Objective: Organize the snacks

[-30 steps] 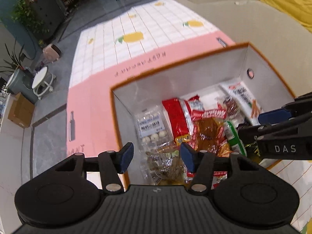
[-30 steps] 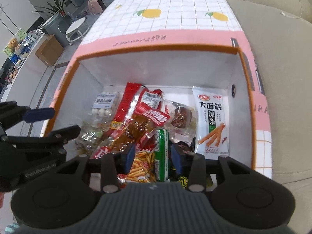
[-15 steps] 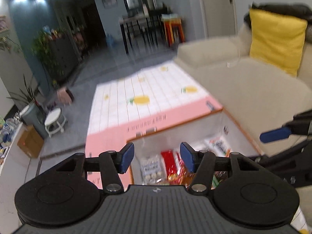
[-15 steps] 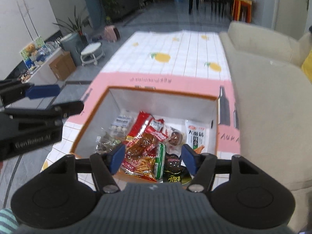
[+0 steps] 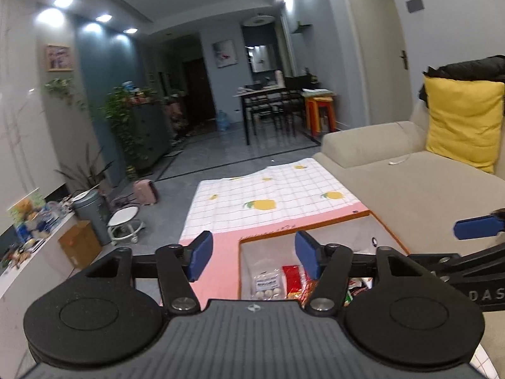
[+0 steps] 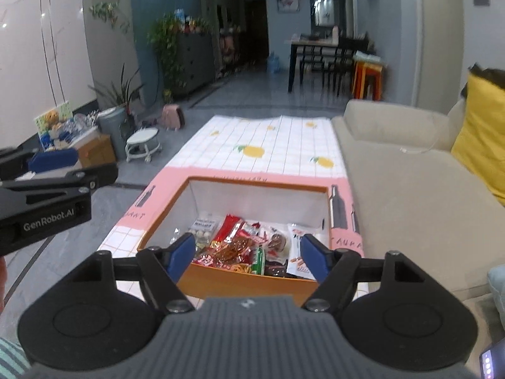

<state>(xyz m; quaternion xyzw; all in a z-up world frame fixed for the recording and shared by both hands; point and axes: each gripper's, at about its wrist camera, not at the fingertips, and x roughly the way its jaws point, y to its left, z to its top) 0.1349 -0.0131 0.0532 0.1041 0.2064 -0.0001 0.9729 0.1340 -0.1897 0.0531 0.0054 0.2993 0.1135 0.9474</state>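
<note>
Lifting seen: 2 grippers pulled up and back from box (image 6: 249, 279) since 1 second ago. Left gripper (image 5: 251, 259) jaws just opened wider, nothing held between. Right gripper (image 6: 247, 257) jaws just opened wider too, nothing held. Snacks (image 6: 243, 246) all left piled inside box, on pink checked cloth (image 6: 268, 145). No loose snack seen on cloth. Task judged nearly done or done.

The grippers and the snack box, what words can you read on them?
"GenRobot.AI" – side of the left gripper.
"DAS" – side of the right gripper, the rest cut off by the picture's edge.
"ANT" – pink border of the tablecloth, partly cut off.
The snack packets in the box bear print, too small and blurred to read.
</note>
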